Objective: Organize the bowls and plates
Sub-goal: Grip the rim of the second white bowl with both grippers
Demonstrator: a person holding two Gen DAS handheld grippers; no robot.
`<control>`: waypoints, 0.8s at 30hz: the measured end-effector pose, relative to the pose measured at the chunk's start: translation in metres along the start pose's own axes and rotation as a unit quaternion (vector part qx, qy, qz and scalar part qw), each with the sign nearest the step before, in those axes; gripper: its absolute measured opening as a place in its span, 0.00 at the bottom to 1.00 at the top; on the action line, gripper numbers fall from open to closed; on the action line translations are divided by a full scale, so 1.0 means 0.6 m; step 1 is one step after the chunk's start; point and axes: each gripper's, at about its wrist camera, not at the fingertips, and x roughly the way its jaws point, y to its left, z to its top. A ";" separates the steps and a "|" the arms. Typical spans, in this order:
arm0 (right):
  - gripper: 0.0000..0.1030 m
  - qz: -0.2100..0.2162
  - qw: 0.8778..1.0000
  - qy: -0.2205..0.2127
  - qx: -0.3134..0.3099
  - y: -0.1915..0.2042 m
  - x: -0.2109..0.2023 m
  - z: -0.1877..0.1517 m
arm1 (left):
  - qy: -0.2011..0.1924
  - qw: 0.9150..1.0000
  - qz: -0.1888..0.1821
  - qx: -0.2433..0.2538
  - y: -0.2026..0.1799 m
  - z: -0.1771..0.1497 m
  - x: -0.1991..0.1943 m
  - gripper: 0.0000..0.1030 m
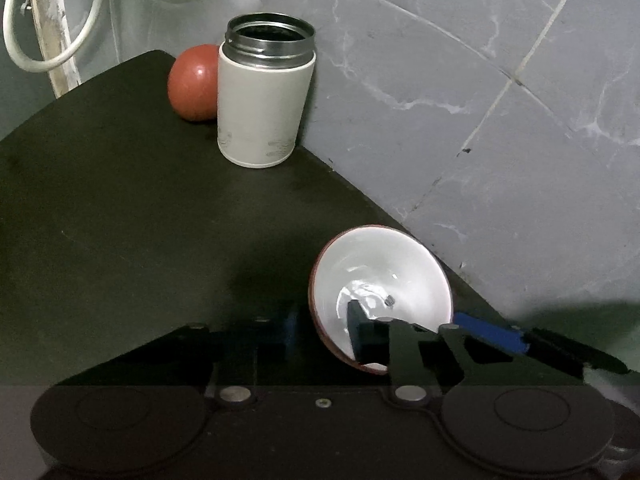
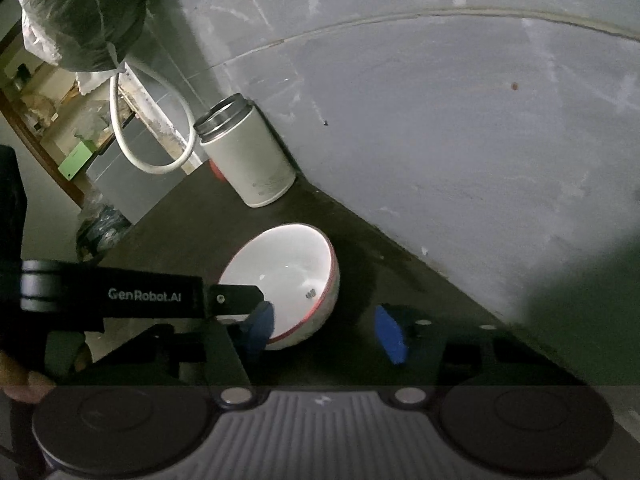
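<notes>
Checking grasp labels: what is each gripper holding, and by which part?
The left gripper pinches the tilted bowl by its near rim, one finger inside, one outside. The right gripper is open, holding nothing.

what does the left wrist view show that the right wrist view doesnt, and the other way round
Only the left wrist view: the red round fruit in plain sight, partly behind the flask; the right wrist view catches just a red sliver of it.
Only the right wrist view: a dark plastic bag, a green box and a GenRobot.AI label.
Both: the tilted white bowl with a red rim, the lidless flask, the white hose loop, the dark table and the grey wall.
</notes>
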 end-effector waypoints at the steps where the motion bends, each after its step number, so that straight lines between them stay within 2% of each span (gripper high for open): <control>1: 0.51 0.001 1.000 0.001 -0.002 0.001 0.001 0.001 | 0.001 1.000 0.001 -0.001 0.000 0.001 0.001 0.15; 9: 0.31 0.010 1.000 0.011 -0.011 0.004 0.013 0.010 | 0.001 1.000 0.001 -0.019 0.002 0.004 0.000 0.09; 15: 0.22 0.013 0.999 0.021 -0.028 0.004 0.013 0.015 | -0.007 1.000 -0.002 -0.031 0.008 -0.006 -0.012 0.07; 24: 0.20 0.024 0.999 0.019 -0.040 0.016 -0.018 0.004 | -0.031 0.998 -0.003 -0.053 0.008 -0.027 -0.049 0.05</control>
